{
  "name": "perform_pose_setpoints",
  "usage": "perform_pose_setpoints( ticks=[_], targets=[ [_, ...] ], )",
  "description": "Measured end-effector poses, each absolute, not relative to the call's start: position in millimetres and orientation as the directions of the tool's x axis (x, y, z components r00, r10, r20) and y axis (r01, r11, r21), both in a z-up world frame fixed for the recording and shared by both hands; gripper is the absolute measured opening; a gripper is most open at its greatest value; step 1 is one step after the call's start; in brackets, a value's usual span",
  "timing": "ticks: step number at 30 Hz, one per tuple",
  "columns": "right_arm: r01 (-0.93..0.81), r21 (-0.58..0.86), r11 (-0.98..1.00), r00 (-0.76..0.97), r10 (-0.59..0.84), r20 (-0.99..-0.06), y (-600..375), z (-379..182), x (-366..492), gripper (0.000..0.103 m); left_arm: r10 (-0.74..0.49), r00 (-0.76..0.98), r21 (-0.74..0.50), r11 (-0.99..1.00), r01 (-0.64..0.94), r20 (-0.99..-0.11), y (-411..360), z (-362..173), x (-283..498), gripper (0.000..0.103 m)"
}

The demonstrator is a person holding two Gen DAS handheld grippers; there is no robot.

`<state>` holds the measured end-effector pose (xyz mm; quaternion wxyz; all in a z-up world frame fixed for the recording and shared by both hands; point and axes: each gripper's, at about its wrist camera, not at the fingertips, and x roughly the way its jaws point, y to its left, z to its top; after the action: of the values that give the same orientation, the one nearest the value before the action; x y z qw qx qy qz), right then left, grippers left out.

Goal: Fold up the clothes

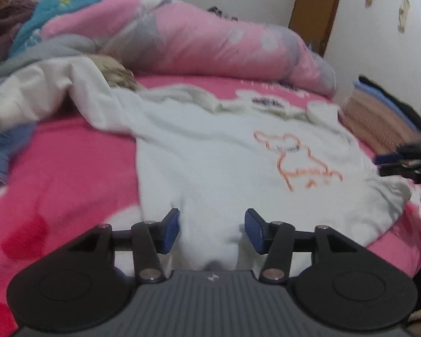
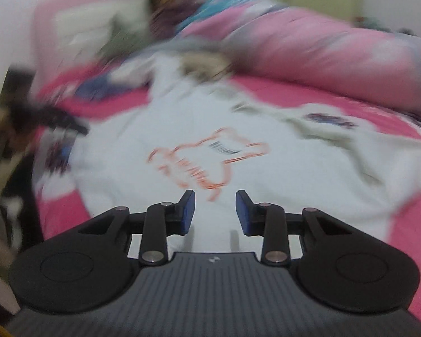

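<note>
Garment: white sweatshirt with an orange outline print, spread front-up on the pink bed sheet, near the bed's front edge.
Why laid so: flattened face-up, probably so hem and sleeves can be brought over in clean folds.
Long axis: from the hem at the near edge back toward the collar, on the side of the rolled pink quilt; one sleeve trailing off to the far left into a heap of other clothes.
Left tongs: about half open, a raised bunch of white hem fabric between the blue pads, pads not visibly pressing on it; nothing gripped.
Right tongs: open by a narrower gap, hovering over the printed chest, nothing between the pads; view badly motion-blurred.
Folded stack: finished pieces piled at the far right corner, well apart from the sweatshirt.
Judged step: hem corners not yet taken; folding of this piece seemingly still ahead.
</note>
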<state>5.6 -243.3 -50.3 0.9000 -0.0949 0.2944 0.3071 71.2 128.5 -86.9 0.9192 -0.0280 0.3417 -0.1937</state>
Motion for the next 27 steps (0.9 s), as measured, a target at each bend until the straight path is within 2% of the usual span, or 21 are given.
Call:
perform_pose_setpoints(
  ticks=[4,6,8,14,21,24,27],
  targets=[
    [-0.713,-0.043,0.7,0.517,0.483,-0.706,-205,-66,36,0.031,-0.382,0.684,-0.211,0.923,0.323,-0.621,133,-95,71,0.05],
    [-0.756,-0.078,0.65,0.484,0.474,-0.736,-190,-68,35,0.031,-0.383,0.686,-0.213,0.922,0.323,-0.619,136,-96,71,0.044],
    [-0.775,-0.086,0.626,0.466,0.475,-0.746,-184,-68,35,0.031,-0.367,0.701,-0.192,0.928,0.319,-0.612,138,-96,70,0.038],
    [-0.797,-0.089,0.597,0.456,0.499,-0.737,-173,-54,33,0.029,-0.353,0.727,-0.17,0.934,0.315,-0.589,139,-98,72,0.031],
    [-0.815,-0.084,0.573,0.401,0.455,-0.795,-150,-68,44,0.029,-0.344,0.746,-0.18,0.938,0.295,-0.571,137,-108,68,0.031],
    [-0.814,-0.092,0.573,0.397,0.433,-0.809,-144,-69,42,0.022,-0.349,0.756,-0.186,0.937,0.296,-0.554,138,-111,65,0.03],
    [-0.796,-0.114,0.595,0.421,0.409,-0.81,-135,-74,36,0.008,-0.347,0.771,-0.189,0.938,0.291,-0.534,138,-113,62,0.025]
  ],
)
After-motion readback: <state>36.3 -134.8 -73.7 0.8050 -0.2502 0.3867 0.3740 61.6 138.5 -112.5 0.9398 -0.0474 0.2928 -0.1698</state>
